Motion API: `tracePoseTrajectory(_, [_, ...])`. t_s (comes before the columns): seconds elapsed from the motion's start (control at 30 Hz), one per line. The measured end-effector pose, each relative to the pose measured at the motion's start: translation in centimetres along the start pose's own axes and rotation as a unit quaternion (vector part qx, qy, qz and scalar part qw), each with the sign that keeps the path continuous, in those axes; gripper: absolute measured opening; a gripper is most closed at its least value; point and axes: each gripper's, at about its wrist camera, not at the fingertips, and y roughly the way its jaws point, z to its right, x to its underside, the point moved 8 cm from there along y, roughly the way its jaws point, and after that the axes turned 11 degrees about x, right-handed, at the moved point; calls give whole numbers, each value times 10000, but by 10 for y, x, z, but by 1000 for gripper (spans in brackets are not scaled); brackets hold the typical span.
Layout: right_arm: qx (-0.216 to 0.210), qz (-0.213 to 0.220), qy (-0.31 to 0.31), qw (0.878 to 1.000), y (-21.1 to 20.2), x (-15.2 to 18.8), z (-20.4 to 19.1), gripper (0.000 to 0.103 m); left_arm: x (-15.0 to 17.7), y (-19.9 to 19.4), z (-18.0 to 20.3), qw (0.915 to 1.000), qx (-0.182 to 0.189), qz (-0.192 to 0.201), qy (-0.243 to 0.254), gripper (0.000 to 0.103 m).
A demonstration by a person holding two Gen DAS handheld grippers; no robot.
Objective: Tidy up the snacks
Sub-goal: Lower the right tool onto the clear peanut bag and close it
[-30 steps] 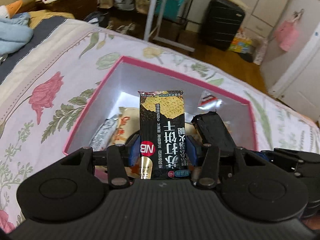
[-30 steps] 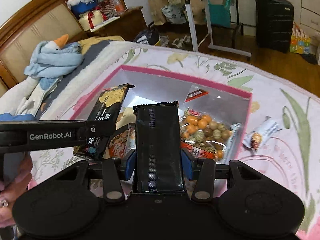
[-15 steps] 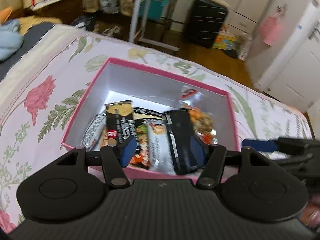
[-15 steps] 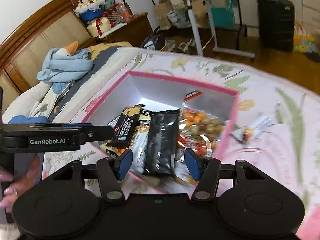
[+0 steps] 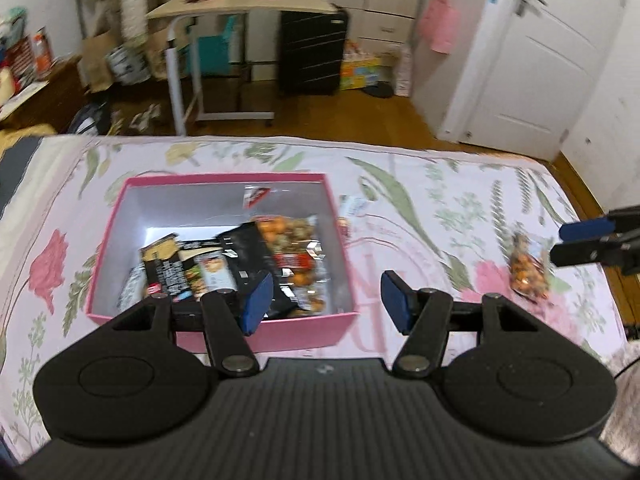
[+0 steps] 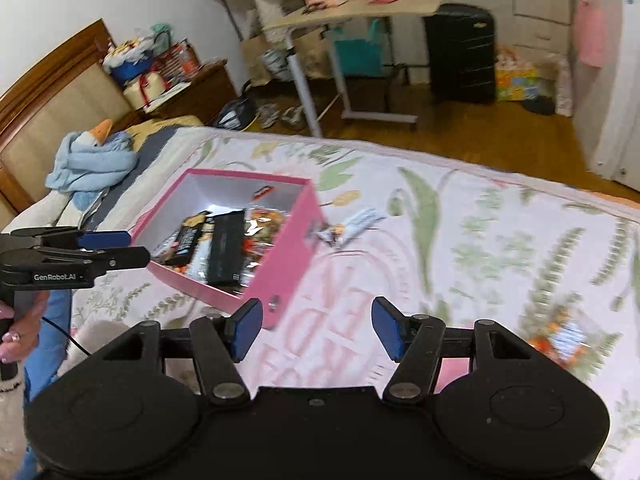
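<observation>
A pink box (image 5: 304,332) (image 6: 288,248) sits on the floral bedspread and holds several snack packets, among them a black cracker packet (image 5: 162,264) and a black bar (image 6: 226,246). My left gripper (image 5: 326,300) is open and empty, above the box's near right corner; it also shows in the right wrist view (image 6: 116,248). My right gripper (image 6: 316,328) is open and empty, right of the box over the bedspread. A nut packet (image 5: 526,266) (image 6: 564,336) lies loose on the bed at the right. A small packet (image 6: 348,226) (image 5: 352,206) lies just right of the box.
A blue blanket with a plush toy (image 6: 90,156) lies at the bed's head. Beyond the bed stand a side table (image 5: 240,8), a black suitcase (image 5: 312,56) and a white door (image 5: 532,64). The bed's far edge (image 5: 320,142) drops to a wooden floor.
Both grippers let go of their black packets, which now lie in the box. Both have opened, pulled back and swung right.
</observation>
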Motion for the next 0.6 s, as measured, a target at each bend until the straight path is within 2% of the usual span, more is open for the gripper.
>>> tracePoseTrajectory(0.17, [245, -59, 457, 9986, -7, 23, 53, 67, 8, 17, 36, 9992, 272, -173, 230, 59])
tracePoseTrajectory(0.37, [520, -414, 1176, 9908, 21, 50, 111, 72, 22, 60, 87, 9948, 769, -477, 460, 59])
tracePoseTrajectory(0.43, [607, -640, 1584, 9834, 41, 60, 134, 72, 26, 80, 106, 9927, 957, -527, 515, 59])
tracePoseTrajectory(0.6, [718, -1136, 2628, 9554, 83, 86, 187, 76, 33, 135, 149, 9873, 1326, -589, 652, 59])
